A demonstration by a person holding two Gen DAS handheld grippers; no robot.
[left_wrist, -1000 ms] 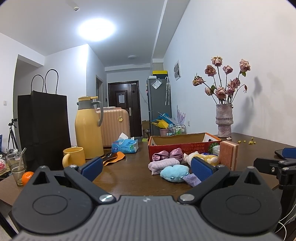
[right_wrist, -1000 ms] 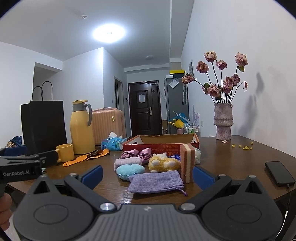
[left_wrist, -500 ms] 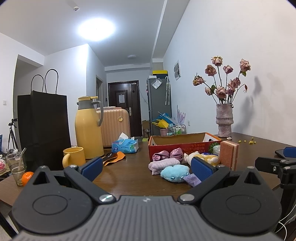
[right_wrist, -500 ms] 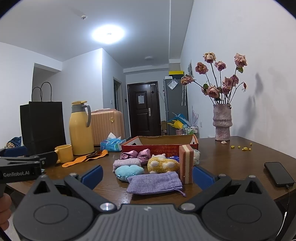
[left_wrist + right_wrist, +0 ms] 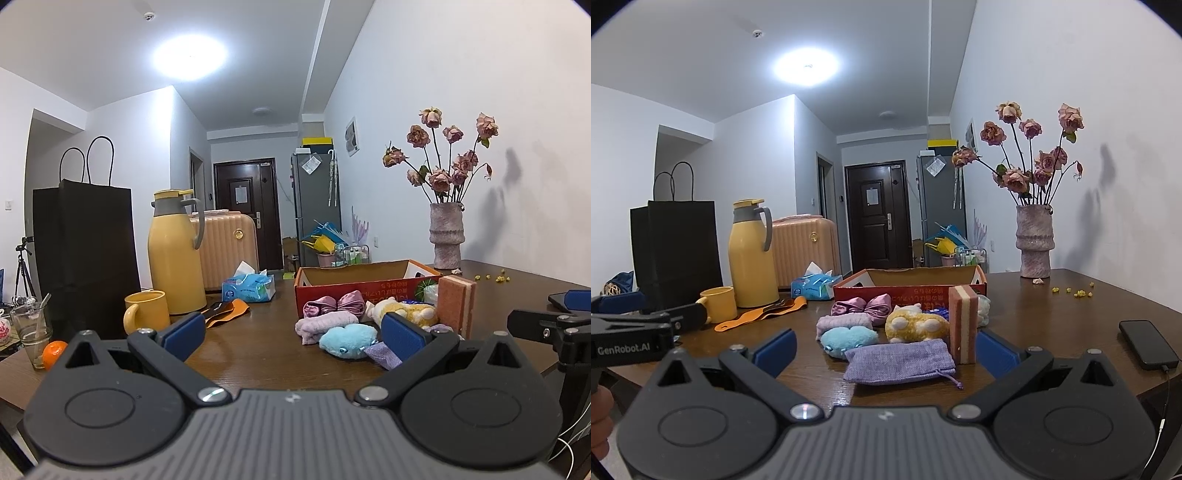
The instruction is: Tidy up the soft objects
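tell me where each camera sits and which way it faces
Left wrist: on the left gripper, low at the table's near edge, facing the red box and the soft pile from the left; its own open blue fingers show, with the right gripper at the right edge.
Right wrist: on the right gripper, facing the purple pouch head-on; open fingers, the left gripper and a hand show.
Shared: blue plush, sponge, vase.

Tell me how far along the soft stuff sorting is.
Nothing looks done: the red box shows nothing inside from here. Both the left gripper and right gripper are open and empty. The purple pouch, blue plush, yellow plush and bow lie on the table.
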